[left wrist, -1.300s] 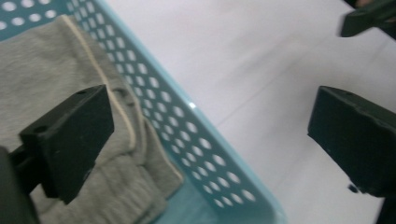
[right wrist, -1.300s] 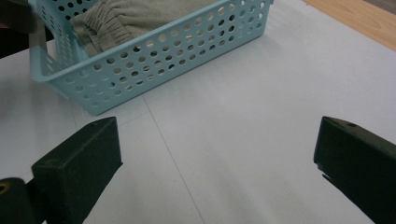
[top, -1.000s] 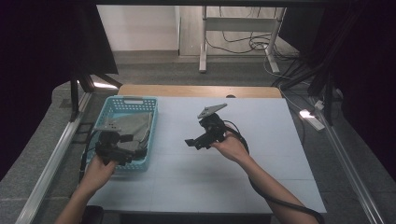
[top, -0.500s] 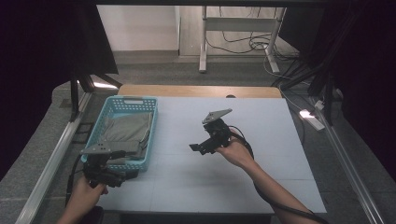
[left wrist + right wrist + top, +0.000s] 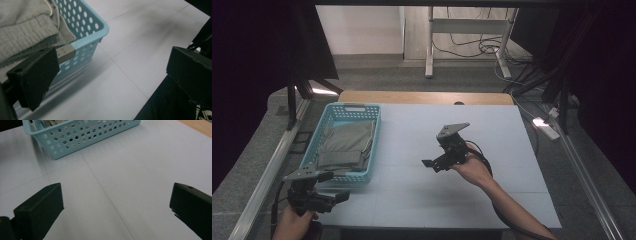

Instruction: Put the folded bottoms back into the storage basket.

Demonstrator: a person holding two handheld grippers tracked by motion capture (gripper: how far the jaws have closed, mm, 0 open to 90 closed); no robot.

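A light blue perforated basket (image 5: 312,155) stands on the left side of the white table (image 5: 422,200), holding folded grey cloth (image 5: 344,142). My left gripper (image 5: 339,195) is at the table's front left corner, just in front of the basket, open and holding nothing. In the left gripper view the basket's corner (image 5: 100,30) and the grey cloth (image 5: 27,27) lie just ahead of the jaws. My right gripper (image 5: 432,164) hovers over the table's middle, open and empty, pointing left toward the basket (image 5: 82,135).
A wooden strip (image 5: 427,97) runs along the table's far edge. Metal rails (image 5: 267,170) flank the table on both sides. A desk frame and cables (image 5: 472,45) stand on the floor beyond. A dark sleeve or trouser (image 5: 172,100) sits at the lower right of the left gripper view.
My left gripper has pulled back out of the basket to the table's front left corner. The right gripper drifted slightly toward me and to the right.
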